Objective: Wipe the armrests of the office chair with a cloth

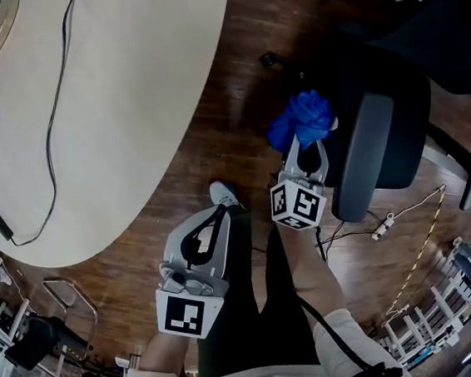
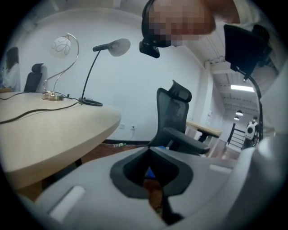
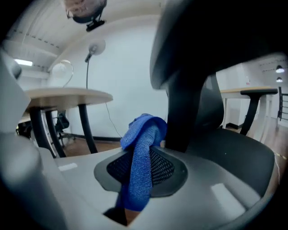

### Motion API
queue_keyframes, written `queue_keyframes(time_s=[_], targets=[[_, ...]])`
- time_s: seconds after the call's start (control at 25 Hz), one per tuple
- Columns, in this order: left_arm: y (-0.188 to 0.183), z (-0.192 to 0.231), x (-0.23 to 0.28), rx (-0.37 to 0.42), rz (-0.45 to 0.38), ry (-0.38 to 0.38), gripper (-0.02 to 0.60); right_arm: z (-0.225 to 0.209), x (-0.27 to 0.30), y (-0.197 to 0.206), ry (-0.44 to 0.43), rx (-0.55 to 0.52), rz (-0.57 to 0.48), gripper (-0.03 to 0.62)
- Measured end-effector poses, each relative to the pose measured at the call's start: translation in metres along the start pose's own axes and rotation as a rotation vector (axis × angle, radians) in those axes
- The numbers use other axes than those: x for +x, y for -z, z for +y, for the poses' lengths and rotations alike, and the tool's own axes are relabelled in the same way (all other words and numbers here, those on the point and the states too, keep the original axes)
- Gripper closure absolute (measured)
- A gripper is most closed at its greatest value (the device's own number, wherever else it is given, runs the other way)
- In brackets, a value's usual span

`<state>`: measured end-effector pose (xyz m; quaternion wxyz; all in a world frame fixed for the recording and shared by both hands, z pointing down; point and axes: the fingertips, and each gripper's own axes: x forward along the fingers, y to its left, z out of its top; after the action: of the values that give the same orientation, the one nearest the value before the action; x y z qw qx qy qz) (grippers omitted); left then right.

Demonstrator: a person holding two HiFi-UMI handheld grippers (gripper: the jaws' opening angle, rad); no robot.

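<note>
A black office chair (image 1: 392, 91) stands on the wooden floor at the upper right of the head view, its near grey armrest (image 1: 363, 155) running lengthwise. My right gripper (image 1: 309, 143) is shut on a blue cloth (image 1: 303, 119), which bunches at the jaw tips just left of that armrest. In the right gripper view the cloth (image 3: 141, 157) hangs between the jaws, with the chair's arm post (image 3: 189, 103) close behind. My left gripper (image 1: 207, 237) hovers low near the person's leg, shut with nothing in it. Its own view shows the chair (image 2: 173, 121) ahead.
A large pale oval table (image 1: 87, 84) fills the left, with a black cable (image 1: 56, 106) across it and two desk lamps (image 2: 63, 67) on top. Loose cables (image 1: 416, 219) lie on the floor right of the chair. A metal rack (image 1: 449, 306) stands at far right.
</note>
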<state>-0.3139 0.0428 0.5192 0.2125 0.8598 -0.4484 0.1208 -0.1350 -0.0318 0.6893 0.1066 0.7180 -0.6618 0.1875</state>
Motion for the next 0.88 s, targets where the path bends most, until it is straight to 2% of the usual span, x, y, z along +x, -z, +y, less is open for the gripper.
queue_keyframes(time_s=[0.12, 0.2, 0.28, 0.36, 0.4, 0.48, 0.56, 0.64, 0.76, 0.88], targets=[[0.007, 0.006, -0.003, -0.002, 0.004, -0.008, 0.581, -0.017, 0.056, 0.078, 0.025, -0.041, 0.180, 0.505], [0.009, 0.005, -0.006, -0.001, 0.002, -0.009, 0.581, -0.027, 0.075, 0.106, 0.029, -0.084, 0.261, 0.507], [0.004, 0.003, -0.008, 0.016, -0.011, -0.007, 0.581, -0.031, 0.079, 0.101, 0.010, -0.102, 0.270, 0.507], [-0.004, 0.004, -0.011, 0.039, -0.029, -0.021, 0.581, -0.016, 0.061, 0.076, -0.073, -0.095, 0.253, 0.507], [-0.010, 0.007, -0.013, 0.038, -0.036, -0.038, 0.581, 0.002, 0.041, 0.057, -0.151, -0.091, 0.240, 0.507], [-0.032, 0.008, -0.024, 0.015, -0.055, -0.076, 0.581, 0.050, -0.028, 0.001, -0.365, -0.090, 0.195, 0.507], [-0.073, -0.005, -0.041, 0.006, -0.105, -0.095, 0.581, 0.089, -0.115, -0.078, -0.586, -0.049, 0.111, 0.507], [-0.120, -0.026, -0.057, 0.021, -0.166, -0.103, 0.581, 0.104, -0.182, -0.157, -0.735, -0.006, 0.032, 0.507], [-0.183, -0.056, -0.076, 0.073, -0.256, -0.122, 0.581, 0.095, -0.224, -0.259, -0.828, -0.012, -0.122, 0.507], [-0.241, -0.105, -0.104, 0.122, -0.333, -0.117, 0.581, 0.053, -0.253, -0.350, -0.793, 0.007, -0.228, 0.507]])
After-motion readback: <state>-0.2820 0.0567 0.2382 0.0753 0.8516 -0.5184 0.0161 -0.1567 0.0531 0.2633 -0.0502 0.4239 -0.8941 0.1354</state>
